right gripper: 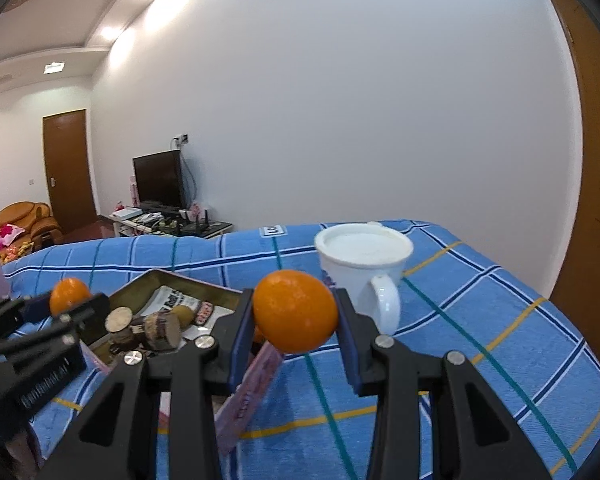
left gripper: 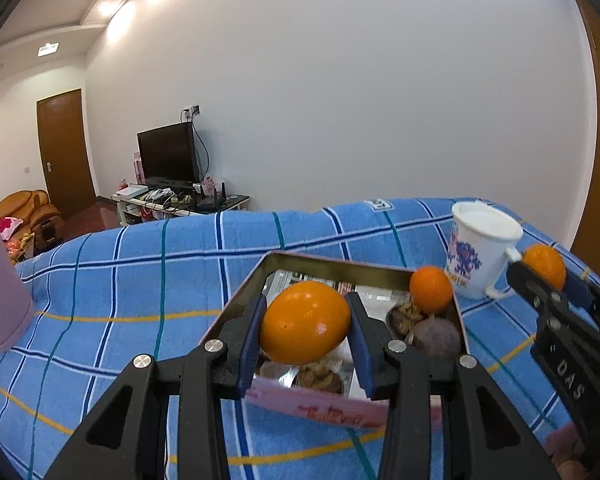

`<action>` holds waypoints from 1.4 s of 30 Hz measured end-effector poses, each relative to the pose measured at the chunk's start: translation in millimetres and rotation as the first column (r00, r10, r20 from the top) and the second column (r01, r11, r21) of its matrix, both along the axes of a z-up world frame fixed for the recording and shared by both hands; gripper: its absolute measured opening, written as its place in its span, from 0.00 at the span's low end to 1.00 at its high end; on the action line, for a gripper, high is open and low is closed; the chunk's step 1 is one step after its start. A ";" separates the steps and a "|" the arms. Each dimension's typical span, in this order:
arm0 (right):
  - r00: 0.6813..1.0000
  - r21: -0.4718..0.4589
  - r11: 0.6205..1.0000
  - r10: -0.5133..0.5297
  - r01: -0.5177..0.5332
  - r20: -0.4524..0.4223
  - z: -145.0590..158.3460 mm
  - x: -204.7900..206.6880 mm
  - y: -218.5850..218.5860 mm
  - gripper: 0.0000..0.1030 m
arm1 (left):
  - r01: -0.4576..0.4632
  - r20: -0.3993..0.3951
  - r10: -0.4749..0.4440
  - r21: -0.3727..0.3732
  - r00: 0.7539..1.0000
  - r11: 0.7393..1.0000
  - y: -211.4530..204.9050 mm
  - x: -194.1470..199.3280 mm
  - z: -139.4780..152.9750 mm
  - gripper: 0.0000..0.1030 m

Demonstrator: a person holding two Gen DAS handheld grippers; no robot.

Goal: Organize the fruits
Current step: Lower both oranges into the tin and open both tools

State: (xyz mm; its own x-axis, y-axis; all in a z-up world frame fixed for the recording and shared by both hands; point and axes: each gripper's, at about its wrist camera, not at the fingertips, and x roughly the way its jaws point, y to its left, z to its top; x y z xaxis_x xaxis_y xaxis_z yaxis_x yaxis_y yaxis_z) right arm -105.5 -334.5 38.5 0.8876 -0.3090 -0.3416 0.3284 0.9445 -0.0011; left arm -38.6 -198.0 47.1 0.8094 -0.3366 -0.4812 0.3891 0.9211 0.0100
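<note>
Nearest in the left wrist view, the left gripper [left gripper: 306, 326] pinches an orange [left gripper: 305, 322] between its blue pads, holding it clear above the front of an open tin box [left gripper: 352, 266]. The orange hides much of the box's floor; what shows behind it is printed paper, a brownish clump too blurred to name, and a dull purple round fruit [left gripper: 436, 338] in the right corner. A smaller orange [left gripper: 431, 289] sits at the box's far right corner; whether it rests on the rim or inside cannot be told.

In the right wrist view, the right gripper [right gripper: 294, 312] likewise clamps a second orange [right gripper: 295, 311], held above the blue plaid cloth [right gripper: 480, 320] just right of the box, whose pink side wall is partly covered by the fingers. The wooden-looking discs [right gripper: 162, 330] inside the box are hard to identify.

Just beyond stands a white mug [right gripper: 364, 264], its printed design visible only from the left camera.

At the left edge a pink object [left gripper: 0, 280] is cut off. Far back stand a television [left gripper: 168, 156] and a brown door [left gripper: 64, 156].
</note>
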 end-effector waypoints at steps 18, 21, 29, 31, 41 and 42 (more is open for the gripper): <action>0.986 0.046 0.999 0.026 -0.019 -0.164 -11.3 63.4 -12.0 0.40 | -0.060 -0.024 0.060 0.000 0.998 0.998 -3.7 40.6 -10.0 0.41; 0.985 0.033 0.999 0.030 -0.024 -0.169 -12.1 68.8 -9.8 0.40 | -0.064 -0.029 0.064 0.001 0.998 0.998 0.8 45.0 -12.5 0.41; 0.983 0.057 0.998 0.043 -0.033 -0.180 -15.1 74.0 -16.8 0.40 | -0.109 -0.043 0.107 -0.028 0.993 0.994 22.2 58.7 -9.3 0.40; 0.980 0.056 0.998 0.053 -0.043 -0.194 -17.4 79.8 -15.3 0.40 | -0.118 -0.040 0.117 -0.033 0.992 0.992 26.5 60.7 -7.8 0.40; 0.961 0.154 0.978 0.175 -0.144 -0.215 -14.7 109.6 -6.5 0.40 | -0.165 -0.046 0.163 -0.034 0.986 0.986 41.1 76.3 -10.1 0.41; 0.958 0.164 0.975 0.185 -0.151 -0.218 -15.6 112.2 -4.7 0.40 | -0.166 -0.047 0.164 -0.032 0.985 0.986 41.0 77.7 -10.9 0.41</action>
State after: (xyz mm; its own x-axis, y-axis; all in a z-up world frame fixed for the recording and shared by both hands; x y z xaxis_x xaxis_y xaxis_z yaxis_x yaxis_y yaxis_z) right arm 6.7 -339.2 22.9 0.8140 -0.0948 -0.5731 0.1722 0.9816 0.0823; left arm 39.1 -157.1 36.2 0.8335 -0.2179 -0.5078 0.2311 0.9722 -0.0378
